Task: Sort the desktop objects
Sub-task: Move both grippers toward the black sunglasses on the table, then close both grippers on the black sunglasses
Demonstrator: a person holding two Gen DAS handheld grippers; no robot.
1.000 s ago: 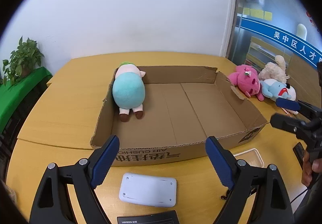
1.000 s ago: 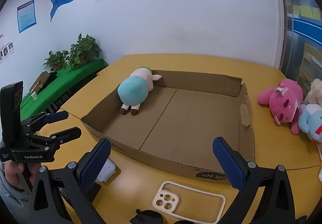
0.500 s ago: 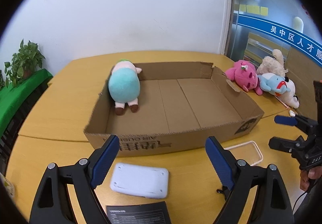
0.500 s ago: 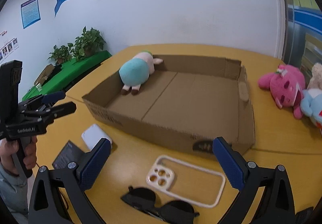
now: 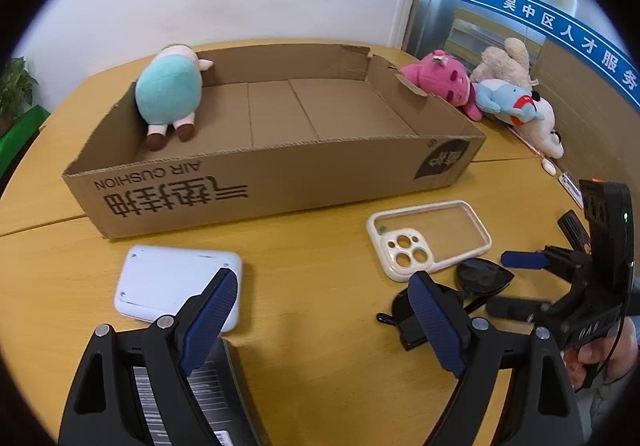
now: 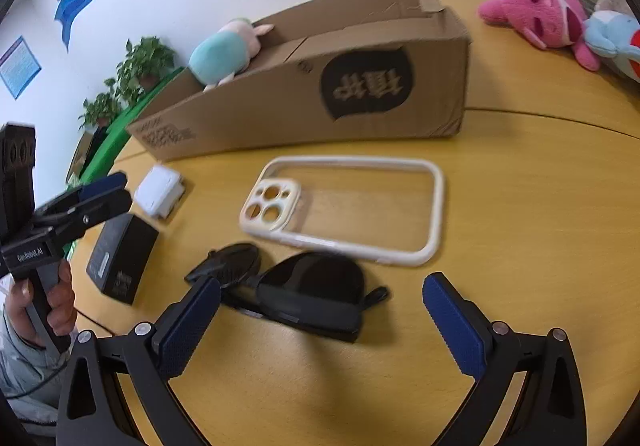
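A shallow cardboard box (image 5: 256, 181) (image 6: 304, 97) stands on the yellow table with a teal plush (image 5: 168, 93) (image 6: 218, 57) inside at its left end. In front of it lie a white phone case (image 5: 430, 238) (image 6: 344, 205), black sunglasses (image 6: 304, 290) (image 5: 476, 280), a white flat device (image 5: 176, 282) (image 6: 158, 191) and a black box (image 6: 120, 258) (image 5: 192, 398). My left gripper (image 5: 320, 322) is open and empty above the table between the white device and the sunglasses. My right gripper (image 6: 320, 330) is open and empty, low just in front of the sunglasses.
A pink plush (image 5: 444, 81) (image 6: 536, 13), a blue plush (image 5: 504, 101) (image 6: 612, 33) and a beige plush (image 5: 504, 61) lie right of the box. Potted plants (image 6: 136, 69) stand on a green ledge at the left. A white wall is behind.
Both grippers have pulled back from the box and dropped toward the table front. The sunglasses, phone case and black box now fill the near view. Both jaws stay open.
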